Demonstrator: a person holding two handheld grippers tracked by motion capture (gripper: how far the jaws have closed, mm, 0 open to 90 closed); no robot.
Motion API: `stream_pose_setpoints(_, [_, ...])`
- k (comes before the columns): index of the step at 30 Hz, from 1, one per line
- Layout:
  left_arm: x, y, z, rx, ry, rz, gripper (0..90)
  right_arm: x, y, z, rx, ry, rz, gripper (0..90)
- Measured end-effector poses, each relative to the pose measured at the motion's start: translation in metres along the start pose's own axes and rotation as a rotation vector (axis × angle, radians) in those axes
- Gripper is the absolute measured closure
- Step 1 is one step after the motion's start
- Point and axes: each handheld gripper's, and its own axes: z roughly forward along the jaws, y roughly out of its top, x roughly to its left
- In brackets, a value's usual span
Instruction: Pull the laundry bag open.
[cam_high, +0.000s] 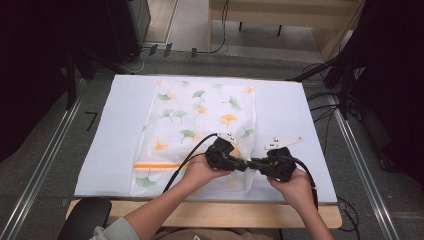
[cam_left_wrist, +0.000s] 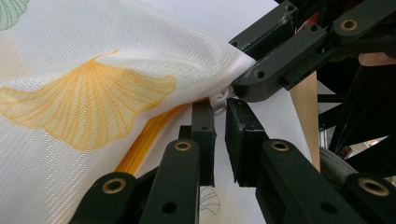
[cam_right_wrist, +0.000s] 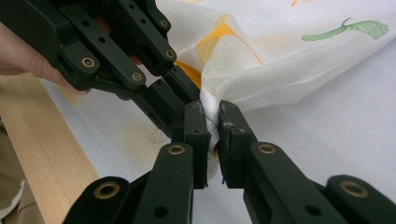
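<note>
Nearest to me, my forearms come up over the wooden table edge (cam_high: 210, 214), and each hand (cam_high: 196, 172) holds a gripper low over the near end of the bag (cam_high: 200, 125).

My left gripper (cam_high: 239, 165) and right gripper (cam_high: 255, 164) meet nose to nose just above the bag's near right corner. In the left gripper view, the left gripper (cam_left_wrist: 220, 109) has its jaws nearly together on a small white tab (cam_left_wrist: 222, 99) at the end of the orange zipper (cam_left_wrist: 142, 140); whether they fully bite it I cannot tell, since a thin gap shows lower down. The right gripper (cam_left_wrist: 243, 77) sits just above, touching the same spot.

In the right gripper view, the right gripper (cam_right_wrist: 212, 116) is pinching a bunched fold of the bag's white mesh (cam_right_wrist: 280, 74) between its jaws, the cloth pulled up off the sheet. The left gripper (cam_right_wrist: 180, 100) presses in from the left, right against that fold.

Going further out, the bag lies flat on the white sheet (cam_high: 115, 130), its length running away from me, printed with green and orange leaves (cam_high: 227, 119). The zipper (cam_high: 157, 165) runs across its near end, to the left of the grippers. The sheet covers most of the table.

Beyond the table's far edge is grey floor (cam_high: 210, 62) with cables (cam_high: 320, 107) at the right side.
</note>
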Motion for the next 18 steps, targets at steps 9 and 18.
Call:
stream_pose_setpoints(9, [0.0012,0.0002,-0.0024,0.002,0.008,-0.017,89.8,-0.0013,-0.0007,0.0004,0.001,0.004,0.0,85.2])
stream_pose_setpoints(18, [0.0025,-0.0002,-0.007,0.003,0.013,0.0,90.0,-0.0005,-0.001,0.0011,0.014,-0.003,-0.012,85.2])
